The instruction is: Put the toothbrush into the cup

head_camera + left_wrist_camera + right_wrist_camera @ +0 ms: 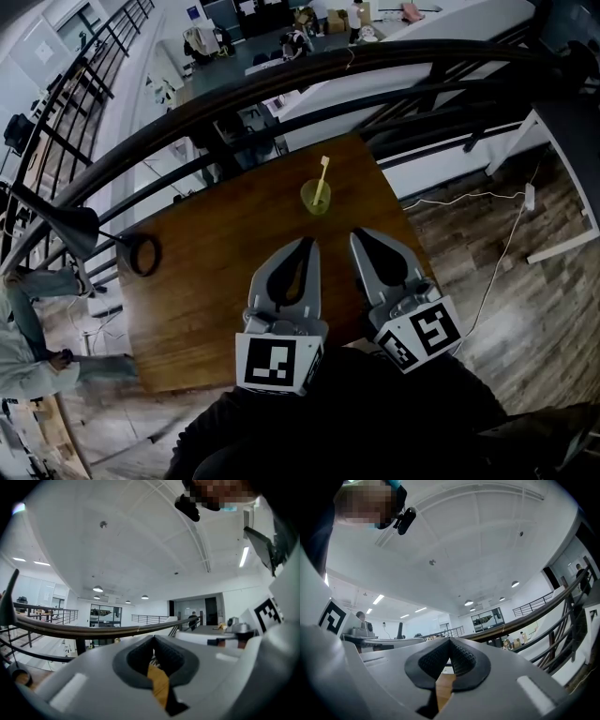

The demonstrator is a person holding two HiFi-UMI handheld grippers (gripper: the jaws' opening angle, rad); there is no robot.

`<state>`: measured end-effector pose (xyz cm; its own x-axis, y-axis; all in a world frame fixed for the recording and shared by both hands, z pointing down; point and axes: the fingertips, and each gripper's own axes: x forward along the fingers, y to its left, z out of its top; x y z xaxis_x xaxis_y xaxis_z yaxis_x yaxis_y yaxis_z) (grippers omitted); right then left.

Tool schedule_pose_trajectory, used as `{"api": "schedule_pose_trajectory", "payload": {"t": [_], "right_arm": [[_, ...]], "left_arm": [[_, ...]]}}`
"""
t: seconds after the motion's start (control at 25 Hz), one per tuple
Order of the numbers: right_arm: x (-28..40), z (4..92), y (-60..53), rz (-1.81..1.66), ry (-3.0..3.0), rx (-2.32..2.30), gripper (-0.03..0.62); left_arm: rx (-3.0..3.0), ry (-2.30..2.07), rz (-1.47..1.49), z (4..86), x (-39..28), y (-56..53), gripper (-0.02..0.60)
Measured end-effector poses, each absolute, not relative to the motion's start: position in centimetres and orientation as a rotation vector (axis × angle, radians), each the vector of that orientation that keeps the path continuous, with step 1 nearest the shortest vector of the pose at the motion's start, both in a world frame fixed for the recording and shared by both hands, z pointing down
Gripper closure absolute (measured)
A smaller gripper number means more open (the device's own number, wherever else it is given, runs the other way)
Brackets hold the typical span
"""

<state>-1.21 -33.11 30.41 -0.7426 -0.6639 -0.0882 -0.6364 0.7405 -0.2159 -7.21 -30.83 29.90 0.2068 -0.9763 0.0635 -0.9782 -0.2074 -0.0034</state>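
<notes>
While the toothbrush (322,176) stands tilted in the green cup (315,199) near the far edge of the wooden tabletop (206,281), left gripper (308,245) and right gripper (358,234) sit side by side nearer the person, fingers (264,281) closed together, holding nothing.

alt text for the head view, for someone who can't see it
A yellow toothbrush stands in a green cup at the far side of a wooden table. The left gripper and right gripper, both shut and empty, are side by side nearer the camera; a black ring lies at its left edge.
</notes>
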Motion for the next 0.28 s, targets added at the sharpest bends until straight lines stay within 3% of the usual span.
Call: {"api": "schedule_pose_trajectory", "payload": {"t": [0.28], "right_arm": [[-1.55,30.57,-33.95,-0.273,2.787,-1.038,0.594]], "left_arm": [[2.402,-1.947,0.092,30.26,-7.38,-31.61,0.574]]}}
